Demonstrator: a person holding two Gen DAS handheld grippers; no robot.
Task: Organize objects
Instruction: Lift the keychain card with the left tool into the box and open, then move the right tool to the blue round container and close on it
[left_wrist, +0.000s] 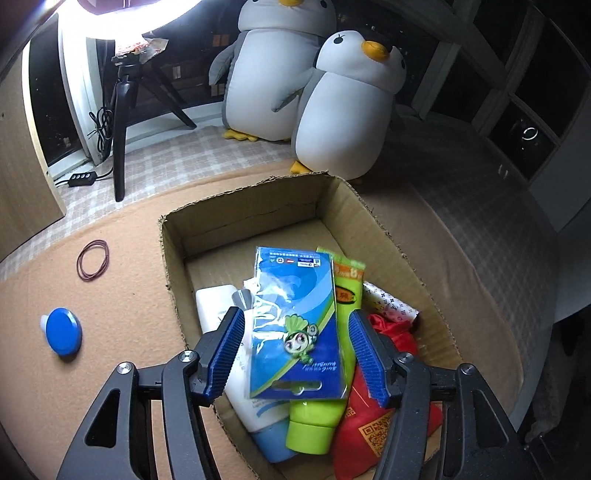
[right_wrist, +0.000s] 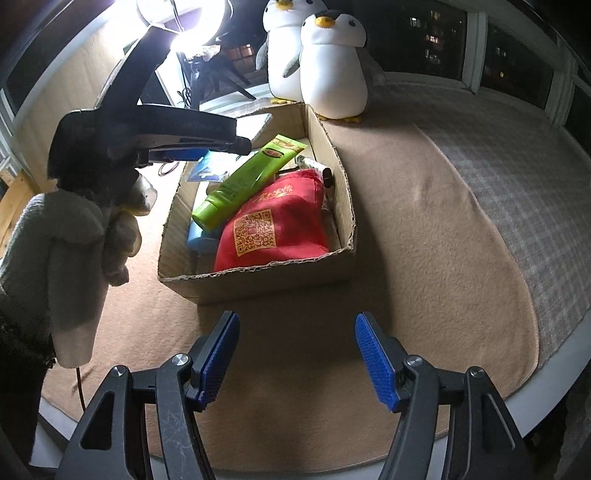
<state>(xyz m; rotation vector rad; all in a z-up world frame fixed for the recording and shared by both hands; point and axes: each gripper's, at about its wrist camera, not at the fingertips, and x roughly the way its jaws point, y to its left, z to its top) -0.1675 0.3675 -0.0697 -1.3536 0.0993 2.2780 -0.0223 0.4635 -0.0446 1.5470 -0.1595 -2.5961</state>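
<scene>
Above the cardboard box (left_wrist: 177, 236), the left tongs (left_wrist: 295, 354) hang open, jaws spread either side of a blue carded packet (left_wrist: 299, 325) lying atop a green tube (left_wrist: 314, 424), a white tube and a red pouch (left_wrist: 373, 432). Right tongs (right_wrist: 297, 356) wait open over the tan blanket (right_wrist: 424, 240). The pouch's print is too small to read.

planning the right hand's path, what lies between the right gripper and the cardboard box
Only bare tan blanket lies between the open right gripper and the near wall of the cardboard box, as the right wrist view shows.
</scene>
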